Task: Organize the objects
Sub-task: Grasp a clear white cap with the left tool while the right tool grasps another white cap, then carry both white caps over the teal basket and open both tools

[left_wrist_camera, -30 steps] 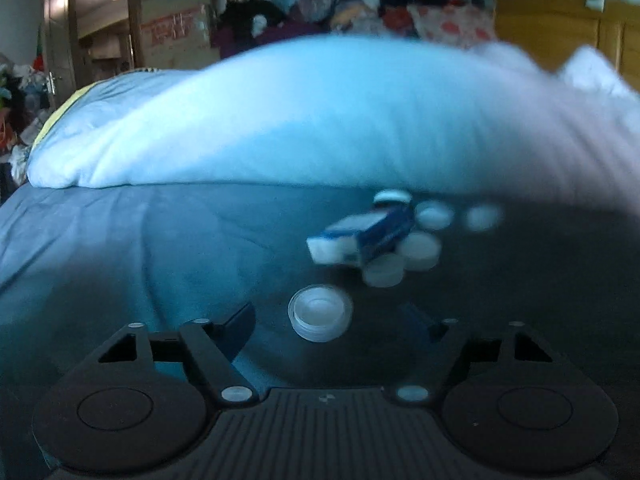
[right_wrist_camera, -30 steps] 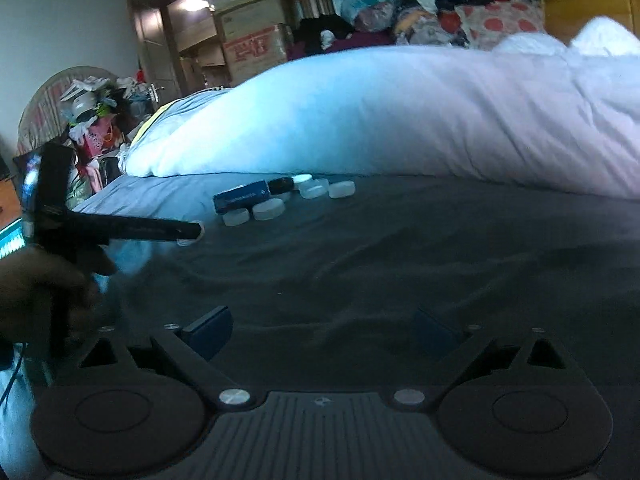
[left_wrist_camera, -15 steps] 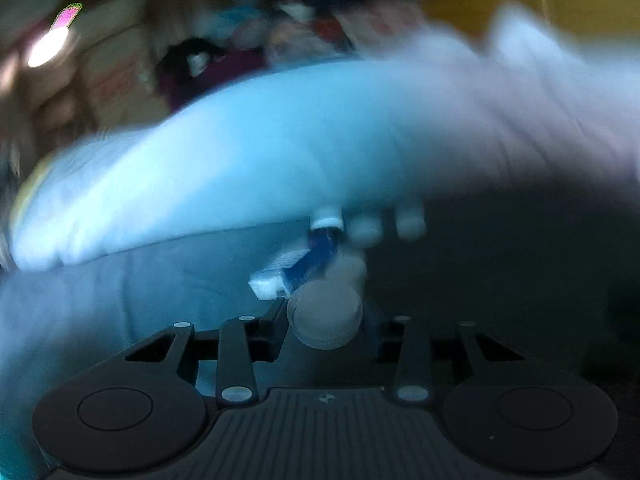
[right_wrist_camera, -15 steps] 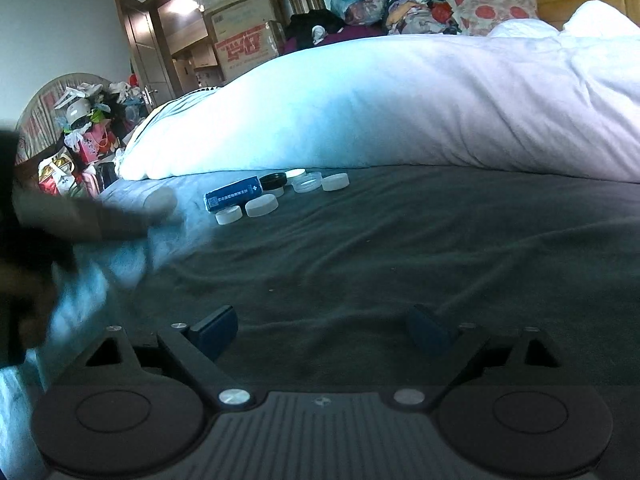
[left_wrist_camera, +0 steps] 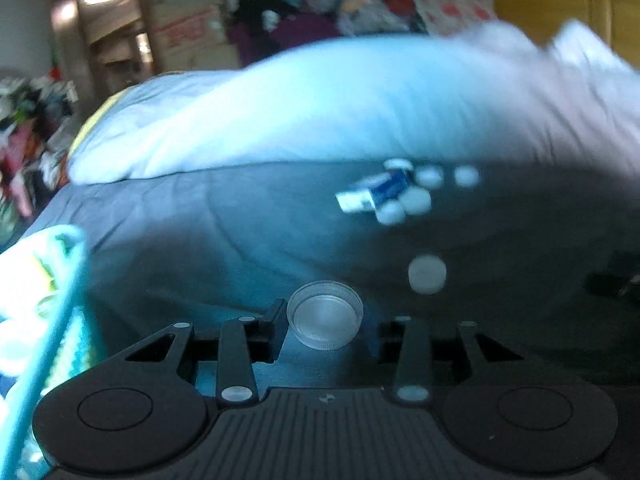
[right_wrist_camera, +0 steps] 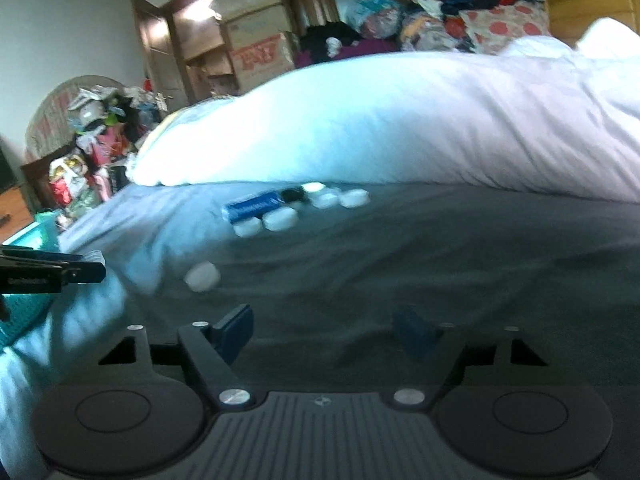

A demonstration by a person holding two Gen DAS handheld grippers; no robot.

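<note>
My left gripper (left_wrist_camera: 326,328) is now clamped on a clear bottle cap (left_wrist_camera: 325,314), open side up, at lower centre of the left wrist view. A second ago that cap lay free on the dark bedsheet (left_wrist_camera: 200,240) between wide-spread fingers; now it rides lifted off the cloth. A turquoise basket (left_wrist_camera: 52,300) has swung into the left edge of that view, so I judge I am carrying the cap there. One white cap (left_wrist_camera: 427,274) lies alone right of centre, and the blue box (left_wrist_camera: 378,192) with its cluster of caps (left_wrist_camera: 416,202) sits further up, under the white duvet (left_wrist_camera: 360,108). My right gripper (right_wrist_camera: 324,334) hangs wide open and empty over the sheet.
</note>
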